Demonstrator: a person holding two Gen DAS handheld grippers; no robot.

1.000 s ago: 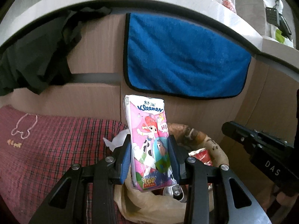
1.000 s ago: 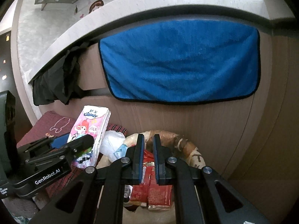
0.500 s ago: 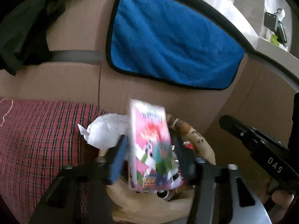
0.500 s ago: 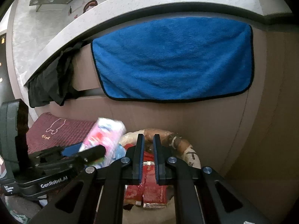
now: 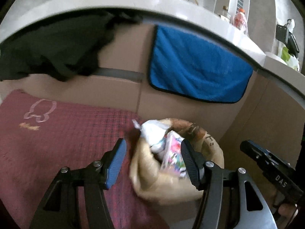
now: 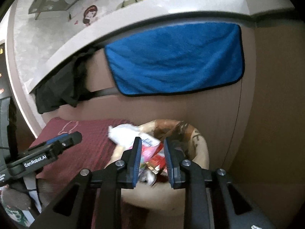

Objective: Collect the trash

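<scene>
- The tissue pack lies tilted inside the trash bag, under the white wad; it looks light, soft and slick, best pinched across its flat faces.
- A second ago the left gripper clamped it above the bag; now its jaws stand wide apart, empty.
- The right gripper, over the bag, has parted from nearly closed.

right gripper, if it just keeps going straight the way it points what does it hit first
Most likely the trash in the paper bag: the open right gripper points into its mouth, at the red wrapper beside the pink tissue pack. Depth is uncertain.
</scene>
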